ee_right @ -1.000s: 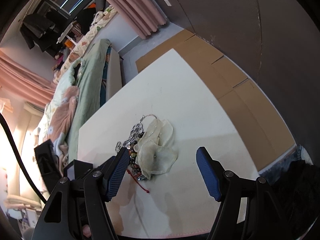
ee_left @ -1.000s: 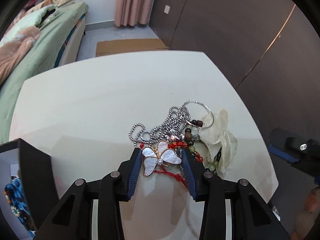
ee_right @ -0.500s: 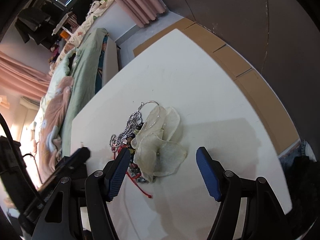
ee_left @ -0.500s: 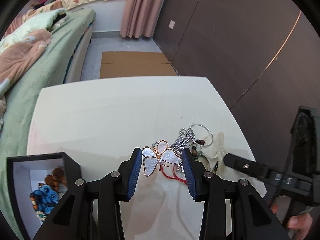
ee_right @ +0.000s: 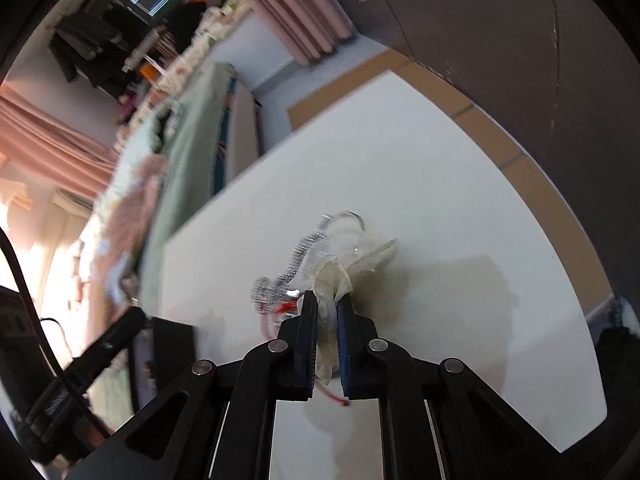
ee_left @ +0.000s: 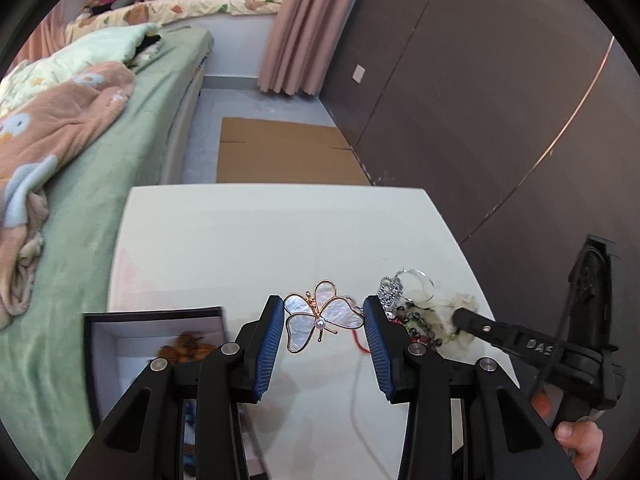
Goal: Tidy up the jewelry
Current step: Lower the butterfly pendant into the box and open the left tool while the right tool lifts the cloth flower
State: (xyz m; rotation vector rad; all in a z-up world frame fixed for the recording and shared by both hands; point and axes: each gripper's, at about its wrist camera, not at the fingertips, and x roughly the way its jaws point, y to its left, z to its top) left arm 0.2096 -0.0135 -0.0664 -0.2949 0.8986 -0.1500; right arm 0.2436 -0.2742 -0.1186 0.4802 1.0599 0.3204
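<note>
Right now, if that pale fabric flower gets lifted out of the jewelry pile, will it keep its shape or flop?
Probably flop: the fabric flower already bunches into folds where the right gripper, whose jaws have just been closing, pinches it. It looks thin and translucent, so likely very light. The silver chain and red cord lie against it, so they may drag along.

Box [ee_left: 152, 316] contents partly hidden by left gripper [ee_left: 324, 344]; bed [ee_right: 132, 216] blurred in right wrist view.

The left gripper [ee_left: 322, 330] clamps a butterfly brooch [ee_left: 320, 320] above the white table [ee_left: 260, 240].
</note>
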